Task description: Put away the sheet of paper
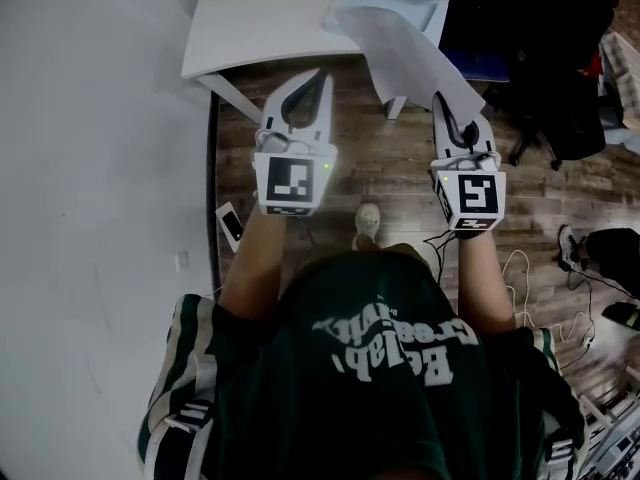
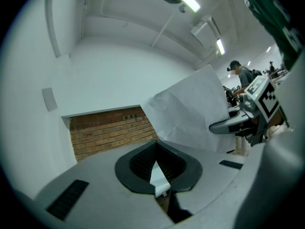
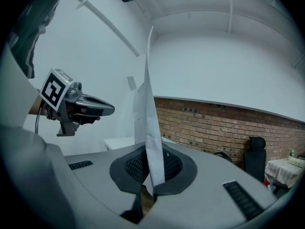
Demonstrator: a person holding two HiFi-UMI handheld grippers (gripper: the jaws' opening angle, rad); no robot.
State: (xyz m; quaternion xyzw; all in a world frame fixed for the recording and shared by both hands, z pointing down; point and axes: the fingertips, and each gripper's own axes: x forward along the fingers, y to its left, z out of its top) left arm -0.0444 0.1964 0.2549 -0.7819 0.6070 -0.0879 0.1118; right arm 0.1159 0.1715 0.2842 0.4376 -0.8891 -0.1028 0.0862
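Sheet of paper (image 1: 410,53) was held up edge-on beside the bench (image 1: 260,18) | right hand-held gripper (image 1: 440,103) clenched on its near edge | left hand-held gripper (image 1: 320,76) closed, empty | step: carrying | next: probably find the storage spot, lower the sheet flat, release.

The scene is seen steeply downward from the head. The left hand-held gripper (image 2: 159,170) and right hand-held gripper (image 3: 150,171) are each filmed closely along their jaws, angled upward. The sheet of paper (image 1: 410,50) is shared by all three views.
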